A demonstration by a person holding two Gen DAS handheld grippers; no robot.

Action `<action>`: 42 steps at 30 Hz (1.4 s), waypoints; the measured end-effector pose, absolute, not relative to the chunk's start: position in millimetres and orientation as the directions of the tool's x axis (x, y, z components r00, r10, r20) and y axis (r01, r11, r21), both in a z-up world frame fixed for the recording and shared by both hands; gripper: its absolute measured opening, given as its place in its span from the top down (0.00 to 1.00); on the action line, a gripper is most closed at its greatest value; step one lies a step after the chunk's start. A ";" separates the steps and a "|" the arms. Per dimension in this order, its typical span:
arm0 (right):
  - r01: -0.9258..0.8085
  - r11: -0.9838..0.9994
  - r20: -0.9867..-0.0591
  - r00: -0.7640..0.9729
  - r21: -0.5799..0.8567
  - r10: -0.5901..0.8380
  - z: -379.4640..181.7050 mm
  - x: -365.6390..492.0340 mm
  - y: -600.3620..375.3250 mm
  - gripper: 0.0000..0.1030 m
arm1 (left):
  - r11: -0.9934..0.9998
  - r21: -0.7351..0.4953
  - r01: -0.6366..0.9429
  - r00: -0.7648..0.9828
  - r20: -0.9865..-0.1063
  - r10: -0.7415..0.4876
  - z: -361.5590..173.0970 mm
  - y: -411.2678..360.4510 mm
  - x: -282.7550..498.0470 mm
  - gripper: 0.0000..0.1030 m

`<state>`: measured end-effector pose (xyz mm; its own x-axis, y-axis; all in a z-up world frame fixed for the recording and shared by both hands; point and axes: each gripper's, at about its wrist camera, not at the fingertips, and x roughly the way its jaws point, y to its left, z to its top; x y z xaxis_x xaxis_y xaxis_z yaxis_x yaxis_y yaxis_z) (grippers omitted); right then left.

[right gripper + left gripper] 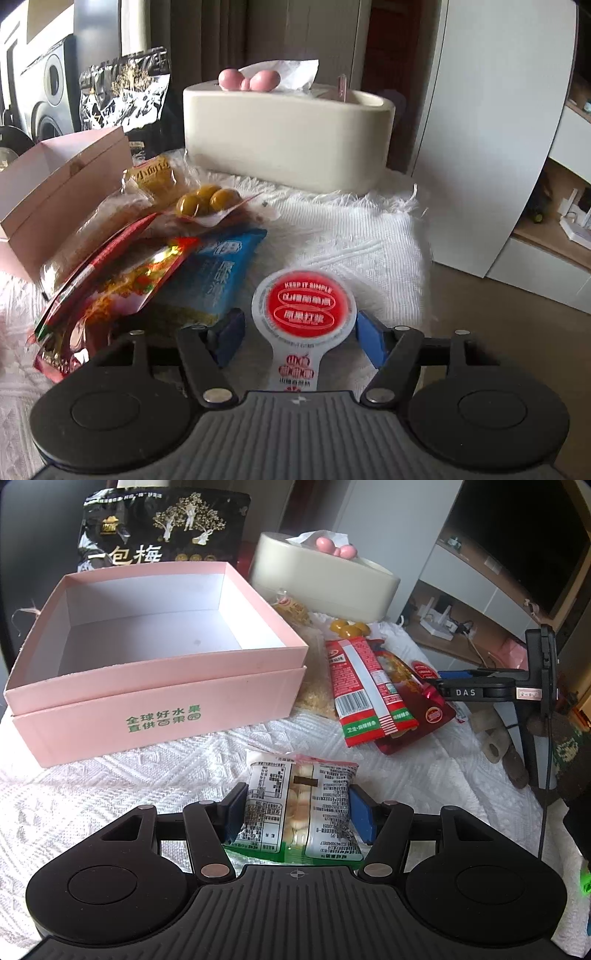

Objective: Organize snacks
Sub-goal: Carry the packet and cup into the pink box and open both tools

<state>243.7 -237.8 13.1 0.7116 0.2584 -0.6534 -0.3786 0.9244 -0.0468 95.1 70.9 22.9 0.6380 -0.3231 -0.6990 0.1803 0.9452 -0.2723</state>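
My left tool (295, 814) clamps a clear biscuit packet (301, 805) between both pads. My right tool (301, 338) stands released around a round red-labelled snack (303, 308), pads apart from it.

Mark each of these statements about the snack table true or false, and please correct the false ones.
1. The pink box already holds several snacks. False: its inside shows only bare white cardboard.
2. The left gripper has a white and green snack packet between its blue pads. True.
3. The round red-labelled snack lies between the right gripper fingers. True, though gaps show on both sides, so the pads do not seem to press it.
4. The cream tissue holder stands inside the pink box. False: it stands on the white cloth, apart from the box.
5. The red snack packets lie to the left of the pink box. False: they lie to its right in the left wrist view.
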 end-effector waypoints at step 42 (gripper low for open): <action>-0.643 0.725 -0.432 0.597 0.246 0.676 167.5 234.7 -33.7 0.30 | 0.930 -0.367 -0.039 0.890 -0.436 -0.135 130.6 205.2 117.6 0.38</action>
